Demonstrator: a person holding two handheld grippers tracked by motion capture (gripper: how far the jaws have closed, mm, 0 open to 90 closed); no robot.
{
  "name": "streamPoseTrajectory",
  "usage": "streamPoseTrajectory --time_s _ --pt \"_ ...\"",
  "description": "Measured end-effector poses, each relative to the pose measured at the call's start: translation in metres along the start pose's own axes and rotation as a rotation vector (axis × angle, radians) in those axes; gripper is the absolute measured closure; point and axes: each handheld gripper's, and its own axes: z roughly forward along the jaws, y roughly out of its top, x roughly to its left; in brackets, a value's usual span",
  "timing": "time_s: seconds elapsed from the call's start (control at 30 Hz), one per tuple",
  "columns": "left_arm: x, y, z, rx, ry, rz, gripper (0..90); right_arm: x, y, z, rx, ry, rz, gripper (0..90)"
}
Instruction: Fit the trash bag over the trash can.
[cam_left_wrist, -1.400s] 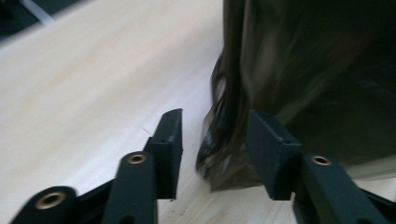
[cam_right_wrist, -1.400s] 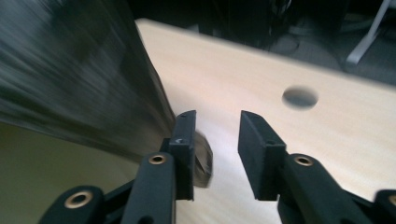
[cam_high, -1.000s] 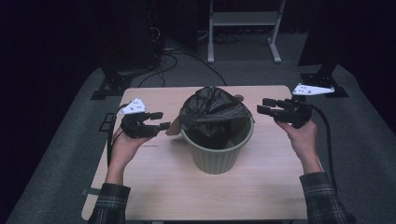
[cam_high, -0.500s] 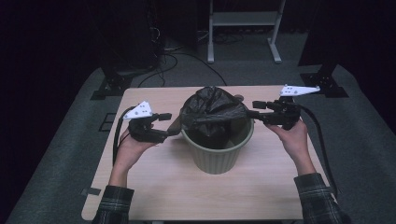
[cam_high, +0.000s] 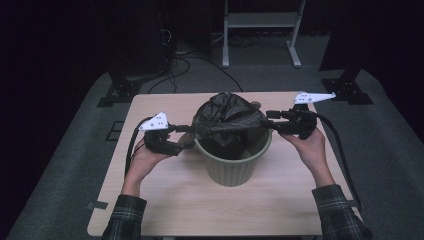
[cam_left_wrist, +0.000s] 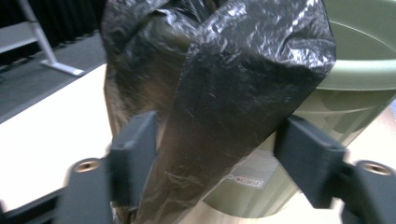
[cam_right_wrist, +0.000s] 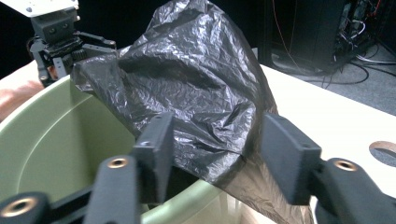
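Observation:
A green bin (cam_high: 235, 167) stands mid-table with a crumpled black bag (cam_high: 227, 117) bulging out of its top. My left gripper (cam_high: 186, 136) is at the bin's left rim, my right gripper (cam_high: 268, 120) at its right rim. In the left gripper view the jaws stand wide apart with a fold of the bag (cam_left_wrist: 224, 84) hanging between them, in front of the bin (cam_left_wrist: 359, 70). In the right gripper view the bag's edge (cam_right_wrist: 196, 84) lies between open jaws above the bin's rim (cam_right_wrist: 56, 140). The left gripper (cam_right_wrist: 56, 32) shows beyond.
The wooden table (cam_high: 175, 200) has bare room in front of the bin. A round hole (cam_right_wrist: 385, 151) sits in the tabletop near the right gripper. On the floor behind are a white stand (cam_high: 260, 20), cables (cam_high: 185, 62) and black stand feet (cam_high: 117, 92).
Both grippers have moved inward from the table's sides to the bin's rim. Each now has the bag's edge between its jaws.

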Motion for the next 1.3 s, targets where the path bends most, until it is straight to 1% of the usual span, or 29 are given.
streamPoseTrajectory --time_s 0.07,0.13,0.2,0.23,0.27,0.3,0.33,0.43,0.47,0.5,0.53,0.57,0.63,0.67,0.7,0.73,0.8,0.87,0.9,0.97,1.0,1.07,1.1,1.17,1.2,1.23,1.27,1.3 --pt "0.001 -0.001 0.000 -0.012 -0.011 0.008 51.6 0.001 0.000 0.000 -0.001 -0.014 -0.007 55.4" --pt "0.001 -0.001 -0.001 -0.008 -0.012 0.013 62.9 0.003 0.000 -0.002 -0.004 -0.046 -0.030 66.0" --pt "0.000 0.000 -0.002 -0.002 -0.001 0.023 72.7 0.003 0.000 -0.004 -0.014 -0.061 -0.040 74.6" --pt "-0.001 0.000 -0.004 -0.006 0.001 0.029 76.2 0.004 0.000 -0.006 -0.027 -0.064 -0.048 78.2" --pt "-0.002 0.001 -0.006 -0.009 0.010 0.035 80.0 0.005 0.001 -0.008 -0.035 -0.058 -0.053 84.1" --pt "-0.003 0.002 -0.008 -0.010 0.018 0.042 82.5 0.006 0.001 -0.009 -0.040 -0.059 -0.060 87.9" --pt "-0.005 0.003 -0.011 -0.023 0.022 0.051 84.2 0.008 0.002 -0.010 -0.042 -0.062 -0.070 90.0" --pt "-0.009 0.008 -0.020 -0.050 0.027 0.059 87.3 0.010 0.002 -0.014 -0.039 -0.052 -0.078 90.0" --pt "-0.010 0.010 -0.022 -0.051 0.029 0.065 87.4 0.011 0.002 -0.014 -0.038 -0.049 -0.081 90.0" --pt "-0.012 0.012 -0.023 -0.051 0.027 0.068 87.4 0.011 0.002 -0.015 -0.038 -0.040 -0.081 85.9" --pt "-0.014 0.014 -0.025 -0.057 0.029 0.071 87.5 0.012 0.003 -0.015 -0.045 -0.033 -0.080 70.8" --pt "-0.015 0.015 -0.026 -0.063 0.021 0.068 87.5 0.011 0.003 -0.015 -0.051 -0.023 -0.067 64.8" --pt "-0.017 0.018 -0.028 -0.071 0.013 0.066 87.5 0.013 0.002 -0.013 -0.051 -0.020 -0.074 53.7" --pt "-0.019 0.020 -0.028 -0.075 0.010 0.064 87.5 0.014 0.002 -0.012 -0.048 -0.023 -0.079 49.9" --pt "-0.019 0.021 -0.029 -0.081 0.002 0.063 88.4 0.015 0.001 -0.010 -0.042 -0.018 -0.081 48.5" --pt "-0.021 0.023 -0.030 -0.091 -0.002 0.060 88.4 0.015 0.000 -0.007 -0.035 -0.013 -0.085 45.3" --pt "-0.022 0.026 -0.031 -0.101 -0.013 0.058 88.4 0.017 -0.001 -0.003 -0.025 -0.017 -0.095 39.4" --pt "-0.024 0.029 -0.031 -0.109 -0.019 0.059 88.4 0.019 0.000 -0.002 -0.031 -0.001 -0.100 39.5" --pt "-0.024 0.031 -0.031 -0.115 -0.027 0.062 88.4 0.020 0.000 -0.001 -0.033 -0.012 -0.110 39.5" --pt "-0.026 0.033 -0.030 -0.131 -0.034 0.067 88.4 0.021 0.001 0.002 -0.025 -0.038 -0.126 42.0" --pt "-0.027 0.035 -0.030 -0.138 -0.040 0.069 88.4 0.021 0.002 0.002 -0.024 -0.044 -0.129 46.9" --pt "-0.028 0.037 -0.029 -0.133 -0.040 0.074 88.3 0.022 0.002 0.004 -0.020 -0.074 -0.149 57.4" --pt "-0.029 0.037 -0.028 -0.135 -0.044 0.074 88.3 0.023 0.002 0.004 -0.018 -0.090 -0.159 64.2" --pt "-0.030 0.037 -0.028 -0.138 -0.050 0.076 88.3 0.022 0.002 0.005 -0.015 -0.107 -0.160 75.8" --pt "-0.030 0.038 -0.028 -0.135 -0.051 0.078 88.3 0.021 0.002 0.005 -0.011 -0.103 -0.157 82.8" --pt "-0.030 0.038 -0.027 -0.135 -0.053 0.077 88.3 0.021 0.002 0.005 -0.007 -0.100 -0.153 86.6" --pt "-0.031 0.038 -0.027 -0.132 -0.056 0.076 88.3 0.021 0.002 0.004 -0.005 -0.101 -0.150 90.0" --pt "-0.031 0.038 -0.027 -0.131 -0.058 0.075 88.3 0.021 0.001 0.003 -0.011 -0.093 -0.146 90.0"
